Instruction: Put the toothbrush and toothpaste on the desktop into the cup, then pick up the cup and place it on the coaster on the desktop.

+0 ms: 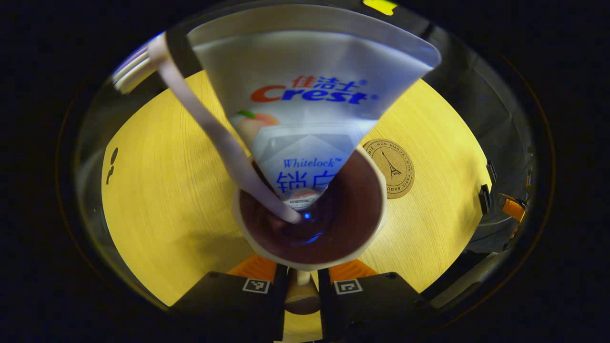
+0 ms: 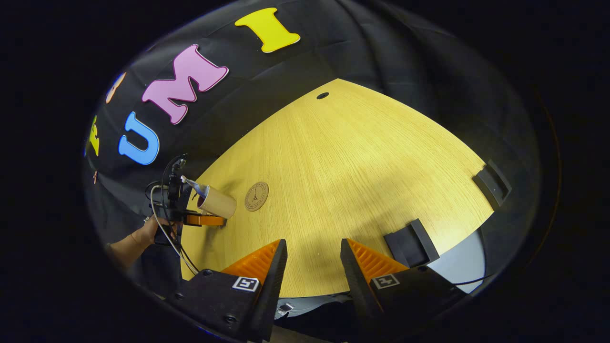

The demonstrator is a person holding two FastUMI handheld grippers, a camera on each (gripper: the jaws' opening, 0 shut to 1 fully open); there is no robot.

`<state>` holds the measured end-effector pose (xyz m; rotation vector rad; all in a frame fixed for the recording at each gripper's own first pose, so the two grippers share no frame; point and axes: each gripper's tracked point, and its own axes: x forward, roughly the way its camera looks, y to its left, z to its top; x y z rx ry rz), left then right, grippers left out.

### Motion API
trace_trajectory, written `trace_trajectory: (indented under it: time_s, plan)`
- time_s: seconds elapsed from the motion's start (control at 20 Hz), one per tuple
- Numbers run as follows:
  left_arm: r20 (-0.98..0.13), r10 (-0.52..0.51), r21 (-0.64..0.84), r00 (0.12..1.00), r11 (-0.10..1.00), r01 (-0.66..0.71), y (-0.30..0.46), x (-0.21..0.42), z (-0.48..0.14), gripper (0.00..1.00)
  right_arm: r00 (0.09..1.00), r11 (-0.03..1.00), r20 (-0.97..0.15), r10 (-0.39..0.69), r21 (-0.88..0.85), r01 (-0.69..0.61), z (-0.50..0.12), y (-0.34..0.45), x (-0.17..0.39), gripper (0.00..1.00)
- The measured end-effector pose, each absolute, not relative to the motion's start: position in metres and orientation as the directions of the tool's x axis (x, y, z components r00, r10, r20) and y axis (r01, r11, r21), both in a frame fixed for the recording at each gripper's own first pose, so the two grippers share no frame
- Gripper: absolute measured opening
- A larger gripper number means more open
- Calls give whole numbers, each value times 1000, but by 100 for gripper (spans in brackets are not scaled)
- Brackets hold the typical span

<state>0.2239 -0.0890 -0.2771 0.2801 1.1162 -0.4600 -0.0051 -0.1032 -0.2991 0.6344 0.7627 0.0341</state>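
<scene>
Both left gripper (image 1: 301, 278) fingers (image 1: 350, 270) half-hidden under cup (image 1: 312, 255) rim.

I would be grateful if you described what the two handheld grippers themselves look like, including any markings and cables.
Each gripper has a black blocky body with two wedge-shaped, ridged fingers. Both the right gripper and the left gripper carry a small square black-and-white tag on each finger base. Seen from afar in the right gripper view, the left gripper trails looping cables and is held by a bare hand.
</scene>
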Motion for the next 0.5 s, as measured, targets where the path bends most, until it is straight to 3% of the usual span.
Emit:
trace_trajectory:
  time_s: [0.1,0.25,0.3,0.35,0.5]
  plan:
    - [-904,-217,-10,369,872,489,-88,225,-276,39,732,814,-634,252,548,194,-298,-104,-4,70]
    - [-886,-220,-2,408,882,472,-87,227,-274,32,733,812,-632,250,550,197,-299,-108,-5,70]
    - [-875,-215,15,434,883,469,-87,228,-272,37,733,812,-632,250,549,197,-299,-110,-5,70]
    - [-863,-215,26,457,885,466,-87,229,-266,28,733,812,-632,251,549,196,-300,-110,-5,70]
    - [-840,-246,14,483,881,473,-103,226,-249,33,730,813,-632,258,551,190,-300,-110,-4,70]
